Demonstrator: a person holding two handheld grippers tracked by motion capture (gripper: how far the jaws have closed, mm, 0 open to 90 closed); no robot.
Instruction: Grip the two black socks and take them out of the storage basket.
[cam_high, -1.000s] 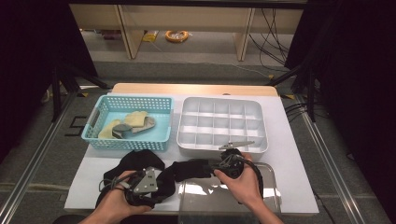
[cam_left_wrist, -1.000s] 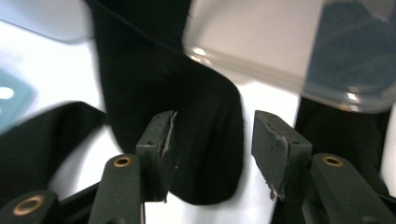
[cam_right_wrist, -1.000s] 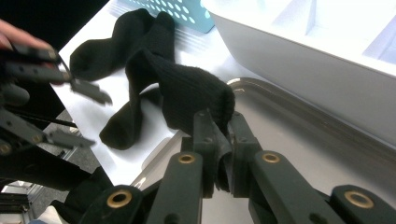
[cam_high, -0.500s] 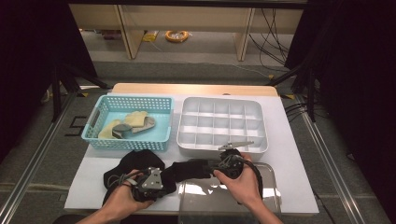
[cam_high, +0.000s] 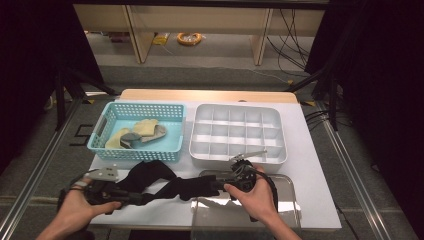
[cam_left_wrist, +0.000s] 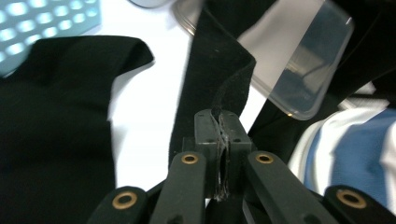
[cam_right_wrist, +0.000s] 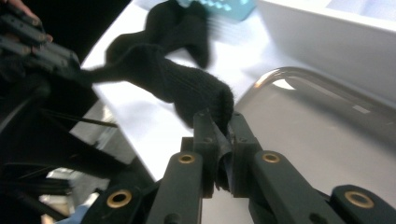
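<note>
Matt black knitted cloth (cam_high: 170, 187), slightly fuzzy. Glossy clear plastic tray (cam_high: 285, 210). Perforated turquoise plastic basket (cam_high: 107, 120); smooth white plastic organiser (cam_high: 240, 155).

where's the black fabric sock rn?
High view: black fabric sock stretched along the table's near edge, between left gripper and right gripper, just before the teal basket.

On the counter (cam_high: 310, 165), the basket (cam_high: 105, 137) sits at the far left with the compartment tray (cam_high: 240, 131) just beside it on the right. Socks (cam_high: 142, 132) lie in the basket. In front of the compartment tray lies the metal tray (cam_high: 285, 210). A sock (cam_high: 165, 185) stretches across the near edge, from in front of the basket to the metal tray's left end.
</note>
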